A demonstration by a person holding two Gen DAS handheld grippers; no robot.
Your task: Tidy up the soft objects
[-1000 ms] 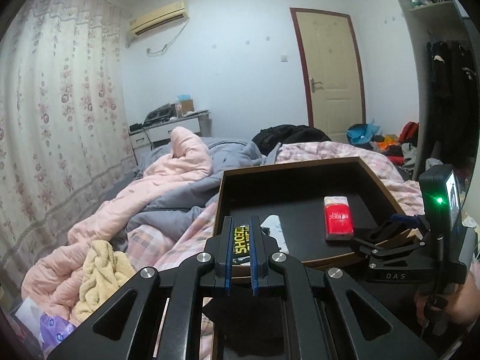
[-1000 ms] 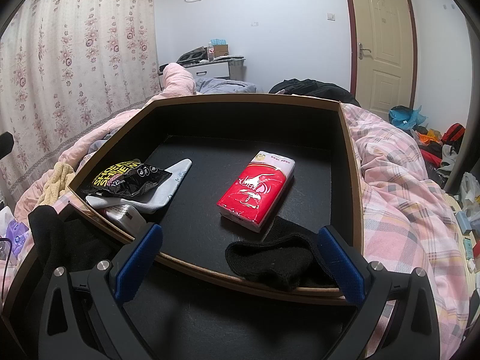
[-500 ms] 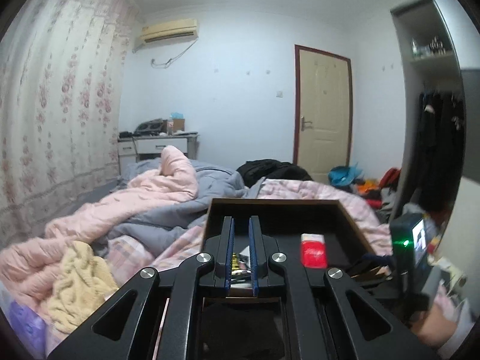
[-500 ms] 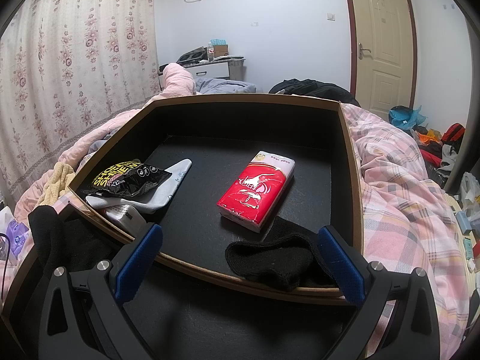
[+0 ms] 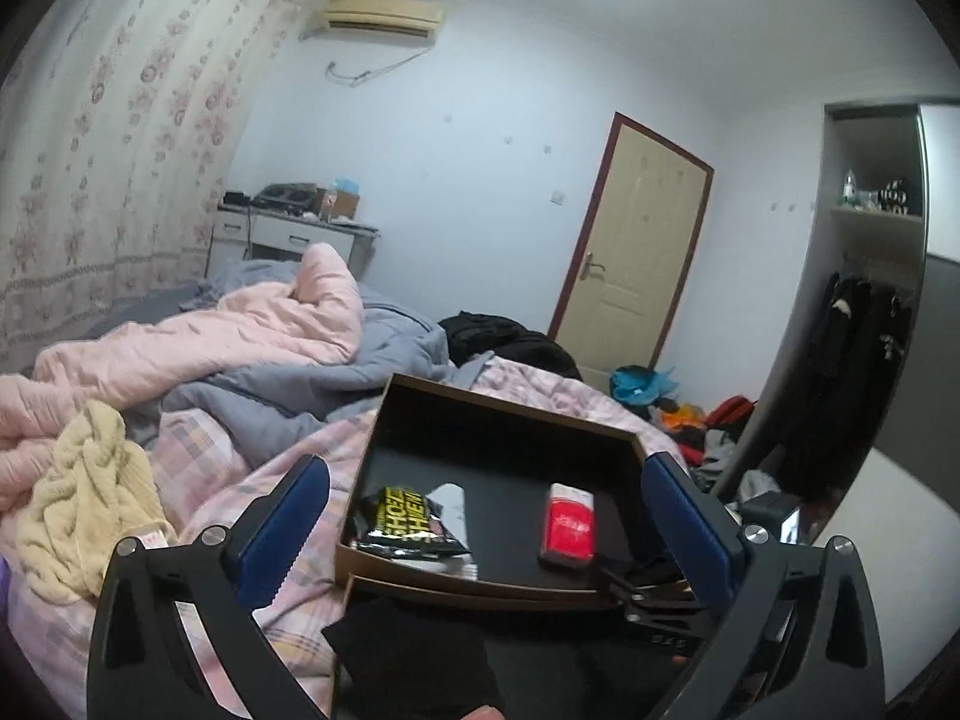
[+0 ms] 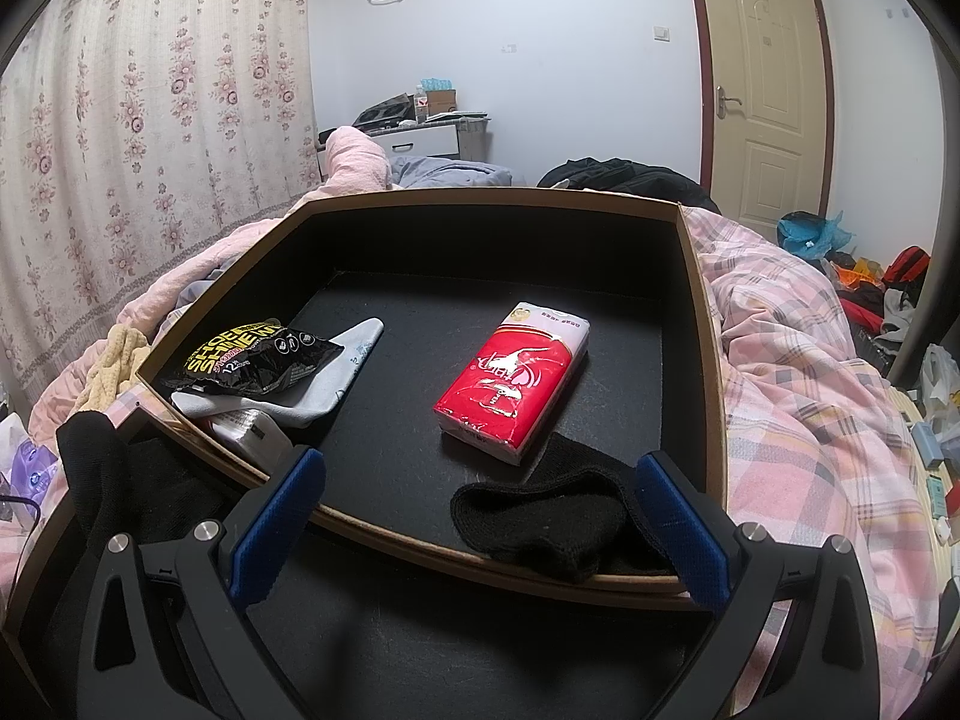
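since a second ago: left gripper (image 5: 486, 516) rolled and lifted its aim from the tray toward the room, jaws going from pressed together to opening wide, nothing between them. right gripper (image 6: 480, 516) unmoved, jaws spread, empty.

all placed relative to the tray (image 6: 696, 312): black sock (image 6: 540, 522) draped over its near rim, just ahead of the right gripper; red tissue pack (image 6: 513, 375) mid-floor, touching the sock's far edge; black-and-yellow wipes pouch (image 6: 252, 357) at the left rim, lying on a grey sock (image 6: 336, 378); second black sock (image 5: 414, 660) outside the near-left corner, below the left gripper; yellow knit (image 5: 84, 516) well left on the bed.

probably light and limp, the socks: no stiffness, likely to sag and drag once lifted. best pinched at the bunched fold over the rim, deep between the pads. tissue pack squashy, film likely slippery; better taken across its narrow width.
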